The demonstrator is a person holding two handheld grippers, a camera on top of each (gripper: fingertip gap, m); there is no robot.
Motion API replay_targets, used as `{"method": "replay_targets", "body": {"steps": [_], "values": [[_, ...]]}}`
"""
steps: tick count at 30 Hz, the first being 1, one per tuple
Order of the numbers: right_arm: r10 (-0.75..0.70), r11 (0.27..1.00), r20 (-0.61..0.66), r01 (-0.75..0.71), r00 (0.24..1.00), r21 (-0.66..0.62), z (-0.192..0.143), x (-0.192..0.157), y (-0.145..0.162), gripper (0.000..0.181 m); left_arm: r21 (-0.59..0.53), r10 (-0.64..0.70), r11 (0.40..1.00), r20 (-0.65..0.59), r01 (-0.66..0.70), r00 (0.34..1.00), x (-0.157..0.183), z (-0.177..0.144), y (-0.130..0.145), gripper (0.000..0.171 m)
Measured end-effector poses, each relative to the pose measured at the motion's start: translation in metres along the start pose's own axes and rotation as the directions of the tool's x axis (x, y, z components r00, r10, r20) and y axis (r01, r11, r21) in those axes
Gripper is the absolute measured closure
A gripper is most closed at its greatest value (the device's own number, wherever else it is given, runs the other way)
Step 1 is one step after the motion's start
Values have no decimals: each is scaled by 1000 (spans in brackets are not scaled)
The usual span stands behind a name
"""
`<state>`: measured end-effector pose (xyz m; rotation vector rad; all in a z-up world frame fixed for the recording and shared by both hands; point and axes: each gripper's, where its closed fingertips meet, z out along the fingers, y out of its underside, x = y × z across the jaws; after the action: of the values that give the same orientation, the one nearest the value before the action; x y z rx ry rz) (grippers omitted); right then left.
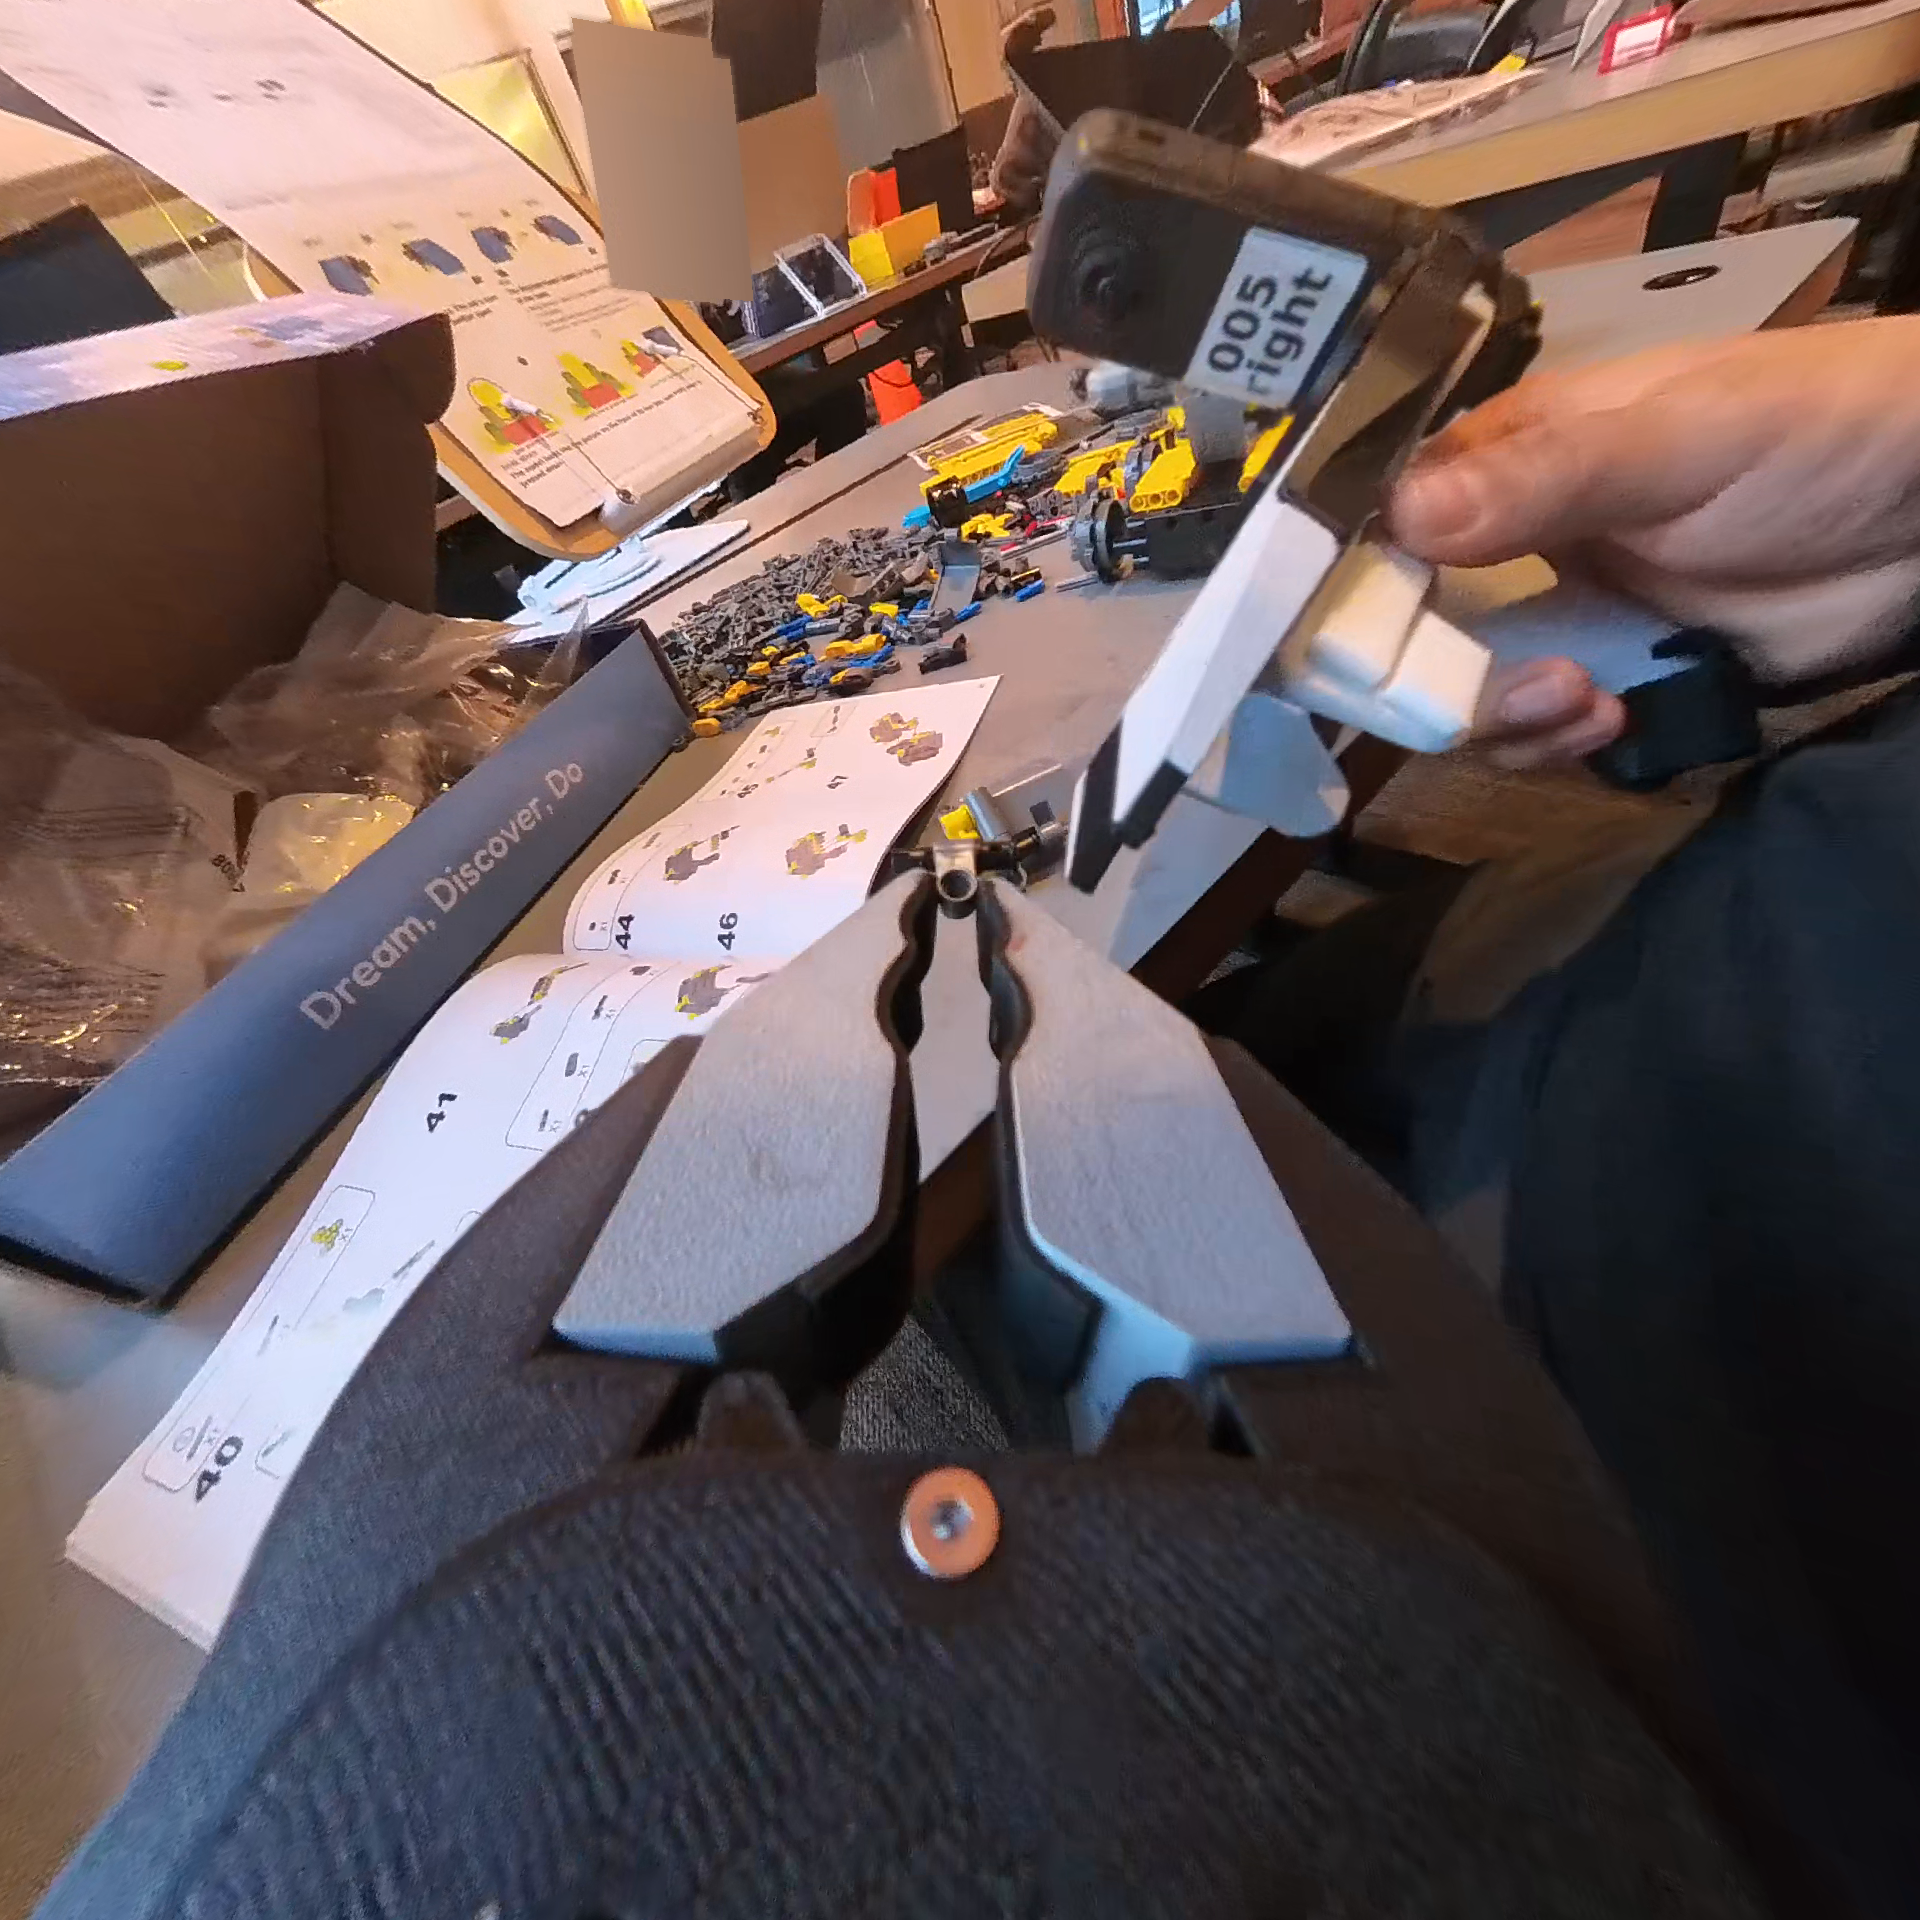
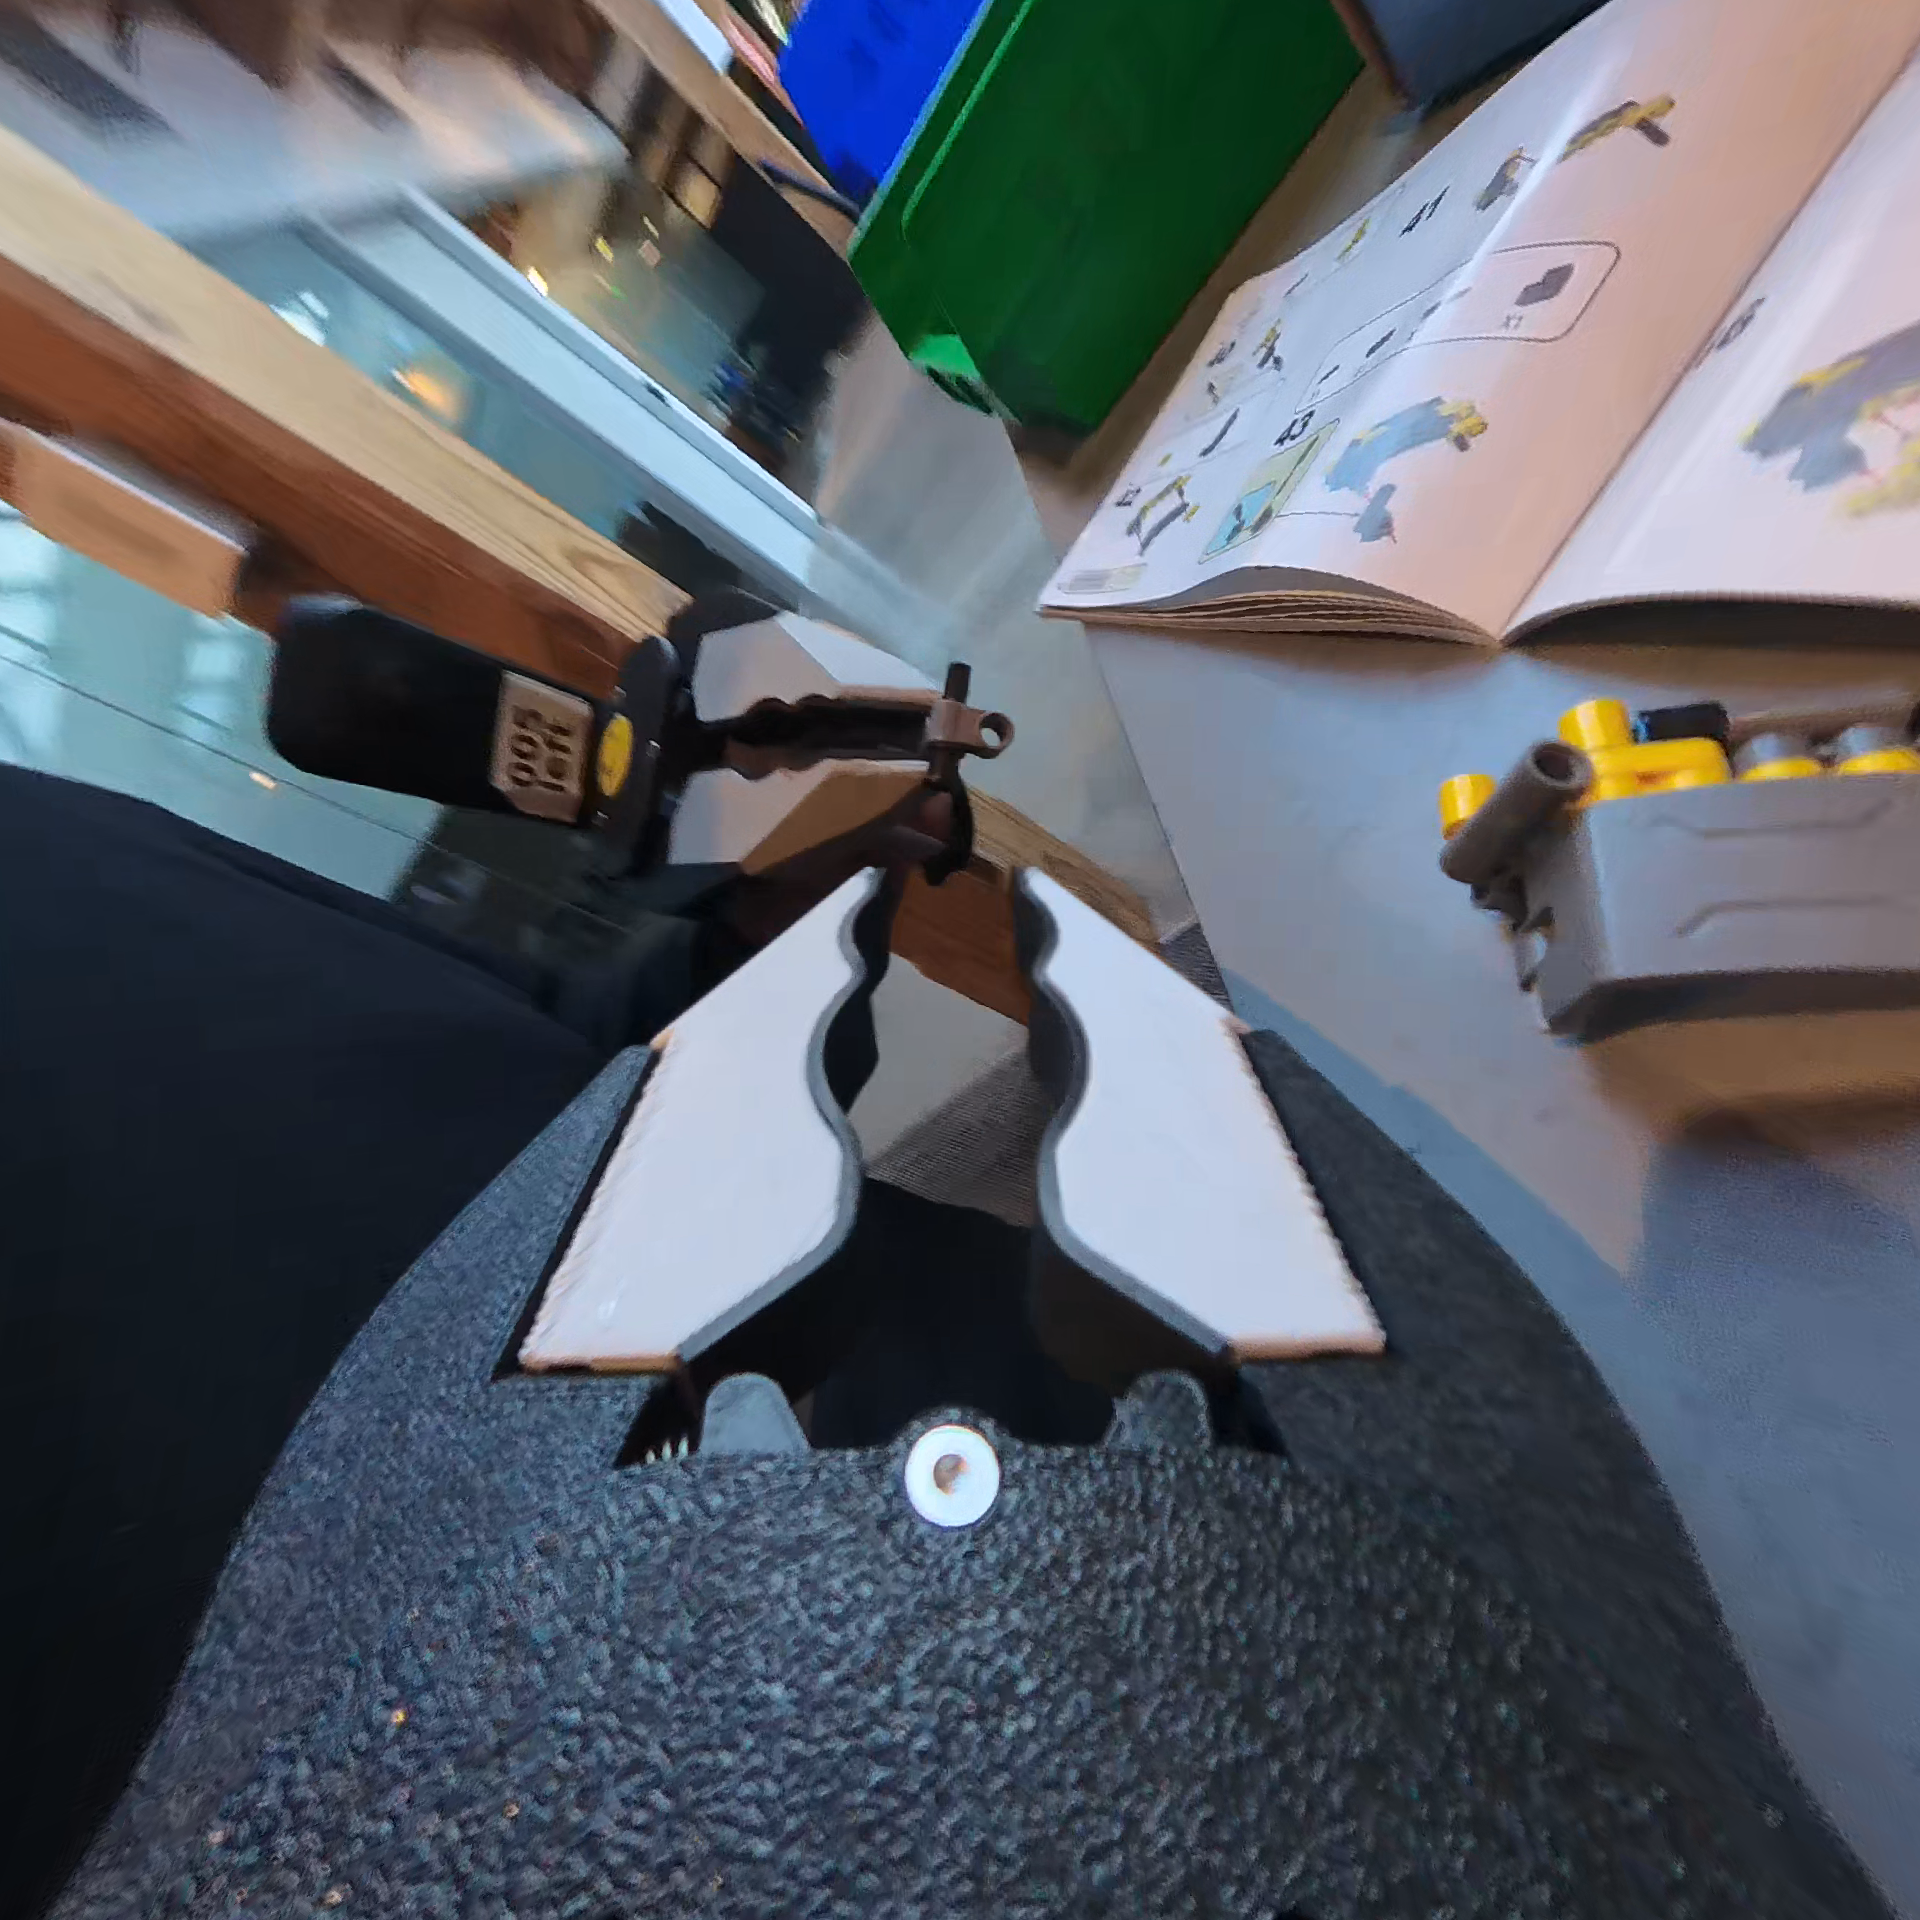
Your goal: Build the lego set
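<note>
Between the left tool's tips, apparently one grey connector

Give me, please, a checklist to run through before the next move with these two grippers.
1. The left gripper shut on the grey connector: ok.
2. The right gripper open: ok.
3. Connector just ahead of the right gripper's tips: ok.
4. Right gripper touching the connector's black pin: cannot tell.
5. The instruction booklet lying open: ok.
6. The grey-and-yellow assembly apart from both grippers: ok.
</note>
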<state>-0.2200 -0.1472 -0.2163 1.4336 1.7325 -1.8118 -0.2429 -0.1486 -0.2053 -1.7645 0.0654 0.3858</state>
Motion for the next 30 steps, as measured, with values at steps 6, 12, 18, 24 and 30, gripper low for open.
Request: {"method": "replay_targets", "body": {"steps": [6, 12, 18, 24, 30], "values": [[25, 999, 46, -27, 999, 35, 3, -4, -5, 155, 67, 12, 998, -48, -9, 999, 11, -1, -11, 166], [23, 996, 102, -32, 995, 88, -2, -10, -14, 158, 115, 54, 992, -42, -49, 998, 12, -4, -16, 166], [-16, 998, 117, 9, 993, 63, 2, -16, -9, 161, 102, 6, 995, -21, -4, 1000, 4, -3, -13, 165], [-1, 996, 139, -11, 990, 86, 1, -17, -14, 166, 97, 121, 988, 9, -121, 993, 13, -1, -17, 165], [-54, 996, 146, 44, 988, 72, 2, -20, -13, 175, 94, 172, 980, 38, -175, 984, 14, -2, -19, 165]]}}
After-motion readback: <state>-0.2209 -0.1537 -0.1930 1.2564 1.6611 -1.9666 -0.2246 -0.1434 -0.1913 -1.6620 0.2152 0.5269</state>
